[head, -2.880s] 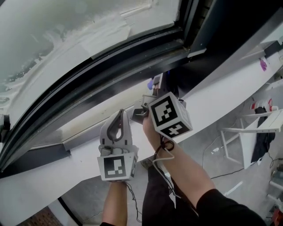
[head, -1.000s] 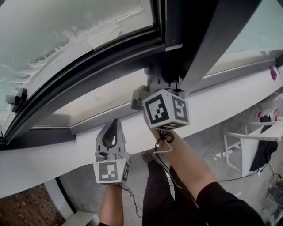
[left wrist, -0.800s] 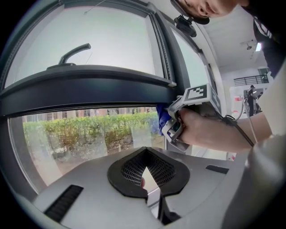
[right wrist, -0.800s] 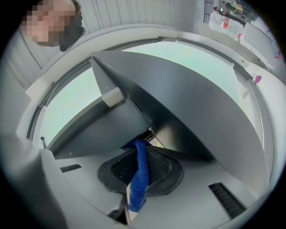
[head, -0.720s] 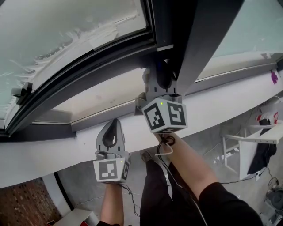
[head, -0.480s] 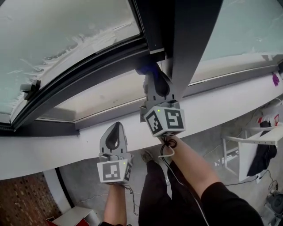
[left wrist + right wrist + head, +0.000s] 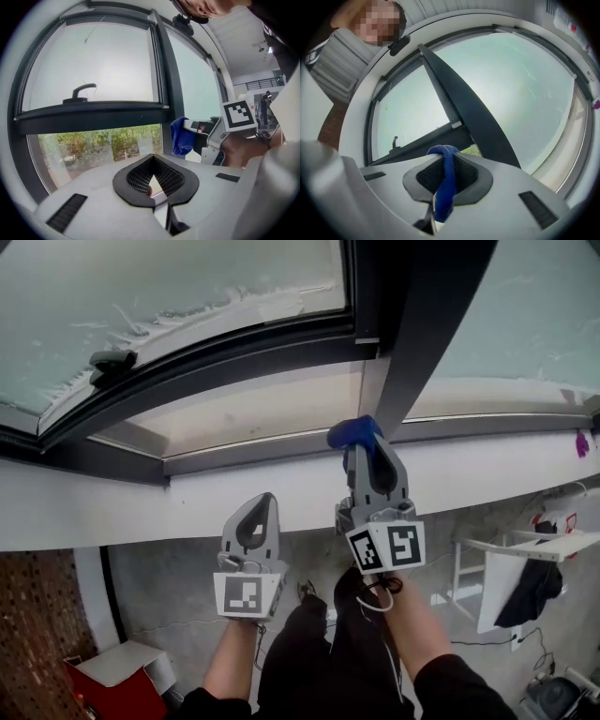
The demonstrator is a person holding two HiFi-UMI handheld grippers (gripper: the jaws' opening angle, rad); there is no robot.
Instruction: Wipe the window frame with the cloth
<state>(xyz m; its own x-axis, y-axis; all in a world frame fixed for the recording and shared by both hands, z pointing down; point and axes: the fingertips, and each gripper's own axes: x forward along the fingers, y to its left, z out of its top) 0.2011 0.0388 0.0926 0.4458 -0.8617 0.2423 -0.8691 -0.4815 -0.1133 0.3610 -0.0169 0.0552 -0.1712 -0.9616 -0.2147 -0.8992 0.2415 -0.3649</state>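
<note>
A blue cloth (image 7: 354,432) is pinched in my right gripper (image 7: 367,439), which is shut on it and held just below the foot of the dark upright window frame post (image 7: 412,334). In the right gripper view the cloth (image 7: 446,180) drapes over the jaws with the dark post (image 7: 464,108) ahead. My left gripper (image 7: 261,505) hangs lower and to the left, by the white sill (image 7: 141,512), jaws shut with nothing between them. The left gripper view shows the cloth (image 7: 180,136) and the right gripper (image 7: 196,125) at the post (image 7: 164,79).
The dark horizontal frame bar (image 7: 225,348) carries a window handle (image 7: 111,360). A red box (image 7: 117,681) sits on the floor at lower left, and a white table (image 7: 525,549) stands at right. A purple item (image 7: 582,443) lies on the sill at far right.
My right gripper with the cloth has come down from the foot of the post toward the sill. The head view has shifted, so the window handle is now higher and further right. The left gripper stays low.
</note>
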